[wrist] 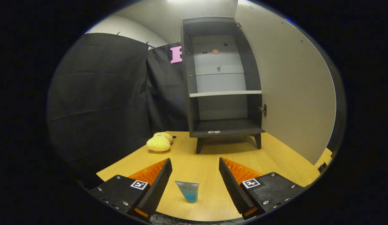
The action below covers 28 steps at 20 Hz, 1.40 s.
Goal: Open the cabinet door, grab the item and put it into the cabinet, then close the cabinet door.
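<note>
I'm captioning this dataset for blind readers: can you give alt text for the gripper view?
An open gripper hovers over a wooden table, a small blue tube standing between its spread jaws. Beyond stands a dark cabinet, door swung open, a yellow plush item to its left.

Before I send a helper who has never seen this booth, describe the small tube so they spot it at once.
Start at the dark cabinet, door swung open, standing on the wooden table. Come toward the gripper: the tube lies on the tabletop between its open fingers, touching neither. It is small, flat, pale and blue, unlike the yellow plush toy left of the cabinet.
</note>
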### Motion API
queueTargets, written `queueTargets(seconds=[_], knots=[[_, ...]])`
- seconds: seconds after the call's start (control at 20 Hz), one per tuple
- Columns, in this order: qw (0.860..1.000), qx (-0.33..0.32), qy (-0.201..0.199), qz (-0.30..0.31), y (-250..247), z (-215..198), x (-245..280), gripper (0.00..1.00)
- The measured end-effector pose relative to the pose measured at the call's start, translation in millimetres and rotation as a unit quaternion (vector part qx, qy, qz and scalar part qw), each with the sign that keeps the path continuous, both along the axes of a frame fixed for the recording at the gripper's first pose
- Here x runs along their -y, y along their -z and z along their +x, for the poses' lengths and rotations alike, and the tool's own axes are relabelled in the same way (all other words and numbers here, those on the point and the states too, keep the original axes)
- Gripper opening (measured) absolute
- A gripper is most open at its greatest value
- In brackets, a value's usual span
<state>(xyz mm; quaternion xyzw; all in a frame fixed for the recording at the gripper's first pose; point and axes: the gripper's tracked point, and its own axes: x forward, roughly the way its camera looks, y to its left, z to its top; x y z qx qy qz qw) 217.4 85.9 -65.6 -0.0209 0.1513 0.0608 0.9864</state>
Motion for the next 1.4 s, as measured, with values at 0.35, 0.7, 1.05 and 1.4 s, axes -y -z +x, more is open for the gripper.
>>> queueTargets(seconds=[0.35, 0.7, 1.05, 1.4], knots=[[0.995, -0.098, 0.006, -0.022, 43.6, -24.9, 2.8, 0.88], [0.990, -0.140, 0.013, -0.025, 55.1, -36.8, 3.6, 0.64], [0.990, -0.140, -0.004, -0.030, 52.5, -31.2, 5.2, 0.51], [0.991, -0.124, 0.013, -0.040, 35.6, -14.4, 16.0, 0.51]])
